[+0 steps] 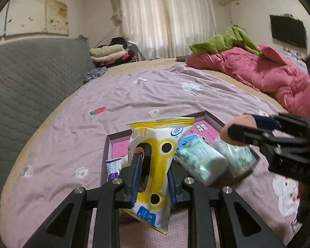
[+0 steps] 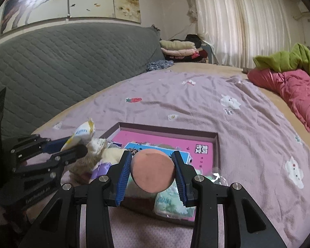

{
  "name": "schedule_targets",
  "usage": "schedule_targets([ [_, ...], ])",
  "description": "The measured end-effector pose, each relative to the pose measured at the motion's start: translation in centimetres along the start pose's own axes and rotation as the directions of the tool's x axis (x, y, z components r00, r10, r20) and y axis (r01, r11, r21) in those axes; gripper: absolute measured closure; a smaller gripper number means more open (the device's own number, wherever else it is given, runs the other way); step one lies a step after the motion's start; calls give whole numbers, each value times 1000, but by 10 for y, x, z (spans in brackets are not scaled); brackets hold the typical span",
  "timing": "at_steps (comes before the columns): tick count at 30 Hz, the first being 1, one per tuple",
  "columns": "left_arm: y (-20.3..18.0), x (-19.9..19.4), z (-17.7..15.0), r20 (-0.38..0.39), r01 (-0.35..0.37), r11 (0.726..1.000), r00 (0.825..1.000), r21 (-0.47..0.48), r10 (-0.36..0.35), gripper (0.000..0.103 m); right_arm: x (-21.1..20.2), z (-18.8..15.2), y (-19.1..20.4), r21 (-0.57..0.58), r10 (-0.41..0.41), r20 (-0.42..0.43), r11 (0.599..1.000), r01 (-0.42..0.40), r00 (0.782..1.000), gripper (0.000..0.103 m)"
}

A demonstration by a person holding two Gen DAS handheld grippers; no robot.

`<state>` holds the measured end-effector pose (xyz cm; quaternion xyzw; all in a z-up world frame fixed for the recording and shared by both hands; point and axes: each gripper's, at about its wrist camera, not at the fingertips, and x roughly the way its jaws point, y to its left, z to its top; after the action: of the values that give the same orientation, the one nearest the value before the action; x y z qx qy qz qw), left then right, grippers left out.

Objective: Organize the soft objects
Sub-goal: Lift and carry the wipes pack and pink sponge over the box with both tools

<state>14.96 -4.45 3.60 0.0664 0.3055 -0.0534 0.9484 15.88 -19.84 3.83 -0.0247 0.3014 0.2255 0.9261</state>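
Note:
My left gripper (image 1: 153, 165) is shut on a yellow and white wipes pack (image 1: 155, 155), held upright above the near edge of a shallow box (image 1: 206, 114) with a pink bottom. My right gripper (image 2: 153, 171) is shut on a round peach-coloured sponge puff (image 2: 153, 170), held over the same box (image 2: 216, 142). In the left wrist view the right gripper (image 1: 241, 132) and puff (image 1: 239, 122) show at the right. In the right wrist view the left gripper (image 2: 72, 144) and wipes pack (image 2: 80, 134) show at the left. Green tissue packs (image 1: 200, 157) lie in the box.
The box lies on a bed with a lilac sheet (image 1: 134, 95). A small purple sachet (image 1: 113, 165) and a fluffy beige item (image 2: 97, 150) sit at the box's left side. A pink quilt (image 1: 258, 72) and green cloth (image 1: 227, 39) lie far right. A grey headboard (image 2: 72, 57) is at left.

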Motion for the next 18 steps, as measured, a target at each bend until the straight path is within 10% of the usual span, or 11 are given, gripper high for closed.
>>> schedule_targets([
  [18,41,31,0,-83,-21,993,996,-114,12,80,28,9,17,12,46,0,999,-46,999,61],
])
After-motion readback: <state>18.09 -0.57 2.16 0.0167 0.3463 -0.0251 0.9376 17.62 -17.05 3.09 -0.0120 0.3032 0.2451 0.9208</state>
